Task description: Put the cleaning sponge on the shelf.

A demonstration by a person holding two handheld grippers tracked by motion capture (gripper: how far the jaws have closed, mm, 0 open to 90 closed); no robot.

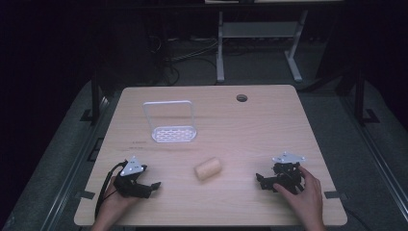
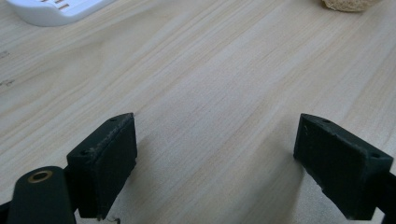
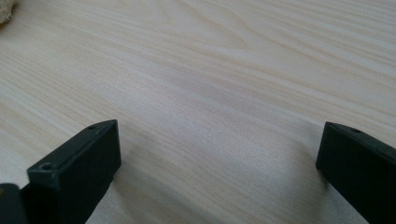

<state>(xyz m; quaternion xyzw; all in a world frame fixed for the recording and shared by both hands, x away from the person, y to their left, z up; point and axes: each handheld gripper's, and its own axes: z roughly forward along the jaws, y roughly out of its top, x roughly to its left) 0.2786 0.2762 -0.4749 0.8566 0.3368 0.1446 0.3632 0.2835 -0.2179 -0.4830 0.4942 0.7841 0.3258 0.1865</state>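
Both tongs [image 1: 155, 185] [image 1: 260, 180] rest released, bare table [image 1: 250, 130] between them; bread roll [image 1: 208, 168] nearby; white rack [image 1: 173, 133] beyond.

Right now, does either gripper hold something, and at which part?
Nothing is held. The left gripper and the right gripper are open over the wooden table, apart from the beige foam cylinder.
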